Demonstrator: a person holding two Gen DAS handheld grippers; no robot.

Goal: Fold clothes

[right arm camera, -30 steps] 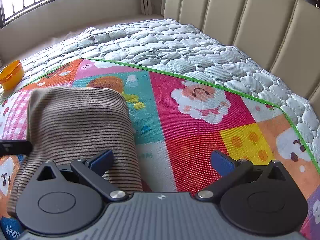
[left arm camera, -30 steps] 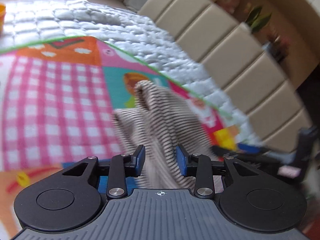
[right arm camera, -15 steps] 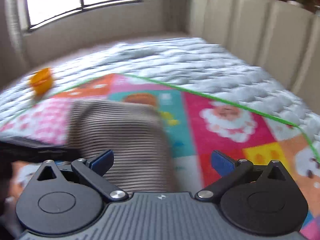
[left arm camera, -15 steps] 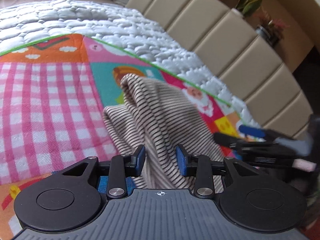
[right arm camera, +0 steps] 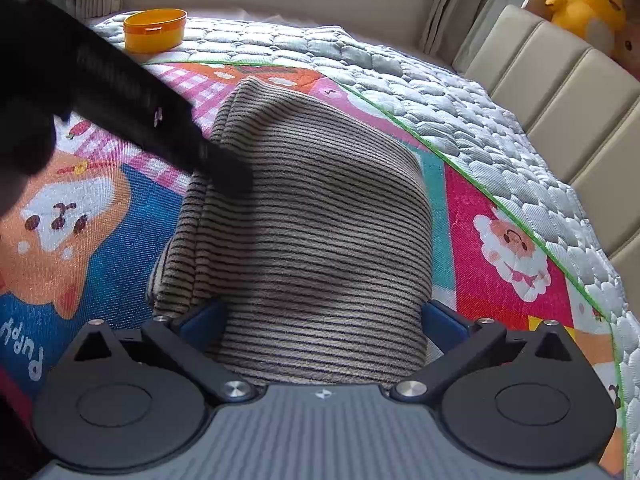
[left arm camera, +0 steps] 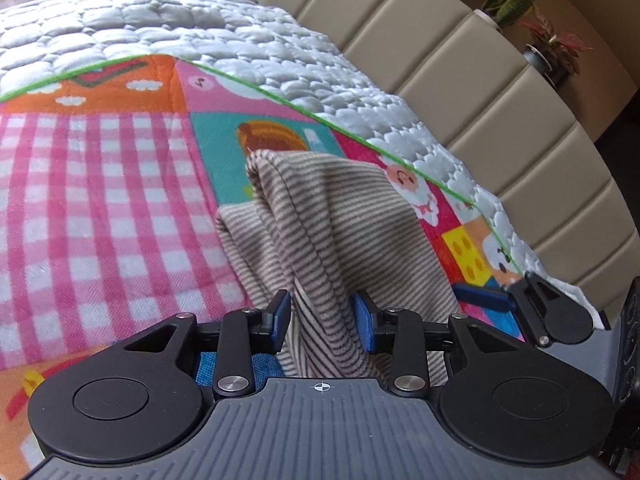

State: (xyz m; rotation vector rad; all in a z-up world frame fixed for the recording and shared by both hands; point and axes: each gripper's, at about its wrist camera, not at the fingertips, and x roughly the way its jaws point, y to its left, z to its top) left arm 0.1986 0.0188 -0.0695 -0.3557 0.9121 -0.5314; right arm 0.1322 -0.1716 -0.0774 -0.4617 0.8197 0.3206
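Bed surface: grey-white quilted cover [left arm camera: 248, 36], overlaid by a colourful cartoon play mat [left arm camera: 92, 184] with a green edge, lying ahead of and beneath the jaws. Beyond the jaws to the right: a beige padded headboard [left arm camera: 472, 80] in vertical panels. Behind it, two potted plants [left arm camera: 552, 52] on a ledge. A yellow plush toy [right arm camera: 588, 4] sits above the headboard. An orange round container [right arm camera: 155, 29] rests on the quilt, far ahead-left. Curtains [right arm camera: 440, 4] hang at the far wall. Daylight illumination throughout.

Beige striped garment [right arm camera: 320, 240], dark thin stripes, folded w/ raised bunched ridge, on play mat.
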